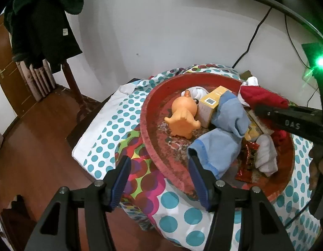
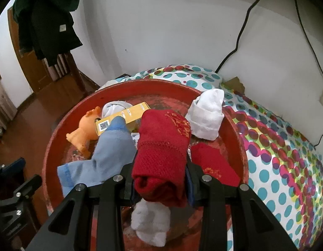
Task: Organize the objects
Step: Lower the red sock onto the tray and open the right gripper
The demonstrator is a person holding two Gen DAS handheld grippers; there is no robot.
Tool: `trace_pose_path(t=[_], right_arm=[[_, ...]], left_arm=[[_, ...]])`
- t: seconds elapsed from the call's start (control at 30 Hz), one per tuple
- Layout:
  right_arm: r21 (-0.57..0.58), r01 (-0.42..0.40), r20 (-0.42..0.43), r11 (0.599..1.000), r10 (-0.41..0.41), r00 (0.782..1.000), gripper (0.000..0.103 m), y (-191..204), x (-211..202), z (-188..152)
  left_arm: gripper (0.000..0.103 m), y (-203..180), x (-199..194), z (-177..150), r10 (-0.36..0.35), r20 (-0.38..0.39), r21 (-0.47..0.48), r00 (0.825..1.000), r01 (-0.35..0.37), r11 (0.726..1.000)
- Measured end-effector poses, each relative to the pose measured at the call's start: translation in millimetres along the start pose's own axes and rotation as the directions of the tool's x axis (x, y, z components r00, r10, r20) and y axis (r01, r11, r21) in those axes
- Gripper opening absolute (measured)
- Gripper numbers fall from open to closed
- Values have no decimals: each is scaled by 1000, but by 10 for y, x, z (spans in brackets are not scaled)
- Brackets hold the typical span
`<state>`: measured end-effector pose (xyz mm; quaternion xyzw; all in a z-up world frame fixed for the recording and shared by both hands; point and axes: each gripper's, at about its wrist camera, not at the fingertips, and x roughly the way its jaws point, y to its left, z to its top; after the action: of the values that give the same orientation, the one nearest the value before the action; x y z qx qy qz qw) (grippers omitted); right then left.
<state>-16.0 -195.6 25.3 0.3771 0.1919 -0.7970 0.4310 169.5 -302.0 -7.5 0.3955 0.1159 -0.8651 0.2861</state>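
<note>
Fingers of the right gripper (image 2: pixel 159 179) are clamped on a folded red knit sock (image 2: pixel 163 146), carried above the round red tray (image 2: pixel 242 146) on the spotted bedcover (image 2: pixel 287 167). Left gripper (image 1: pixel 159 179) hangs with its blue-padded fingers spread and nothing between them, one fingertip just beside the soft blue sock (image 1: pixel 220 146) near the tray's rim. Smooth orange rubber toy (image 1: pixel 182 115) lies against a yellow carton (image 1: pixel 211 104). Only the right view shows the rolled white sock (image 2: pixel 207 115) whole and a second red sock (image 2: pixel 213 165) under the fingers; the fluffy white thing (image 2: pixel 149 221) below is perhaps another sock.
</note>
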Motion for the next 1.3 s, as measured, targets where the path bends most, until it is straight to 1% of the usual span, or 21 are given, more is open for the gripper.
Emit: trace_pose_path(t=[0.1, 0.23, 0.3, 0.4, 0.77, 0.93, 1.07, 1.17, 1.23, 1.3], right_arm=[[1, 16, -4, 1000, -16, 1000, 34, -3, 37, 19], [31, 22, -13, 999, -22, 1000, 34, -35, 84, 58], [57, 19, -24, 998, -18, 1000, 34, -62, 116, 75], [81, 17, -31, 997, -15, 999, 34, -95, 150, 96], [97, 20, -41, 995, -16, 999, 38, -109, 172, 77], [103, 25, -42, 994, -21, 999, 42, -81, 171, 70], [106, 25, -42, 994, -21, 999, 46, -73, 170, 64], [103, 31, -41, 994, -26, 999, 52, -56, 166, 57], [103, 33, -39, 994, -29, 999, 59, -55, 155, 49], [100, 37, -36, 994, -33, 999, 62, -46, 141, 41]], left_arm=[[59, -18, 26, 32, -14, -10, -6, 1000, 14, 1000], [59, -63, 69, 83, -27, -24, -3, 999, 27, 1000], [59, -89, 82, 109, -16, -20, 2, 1000, 16, 1000], [59, -125, 111, 162, -22, -22, 12, 1000, 23, 1000], [59, -186, 207, 320, 4, -27, 19, 1000, -3, 1000], [59, -201, 230, 338, 28, -26, 26, 999, -27, 999], [59, -196, 253, 335, 31, -34, 22, 999, -31, 999], [59, -201, 263, 335, 32, -40, 20, 999, -31, 999], [59, -204, 266, 338, 32, -39, 23, 999, -32, 999], [59, -209, 262, 340, 35, -37, 26, 999, -34, 999]])
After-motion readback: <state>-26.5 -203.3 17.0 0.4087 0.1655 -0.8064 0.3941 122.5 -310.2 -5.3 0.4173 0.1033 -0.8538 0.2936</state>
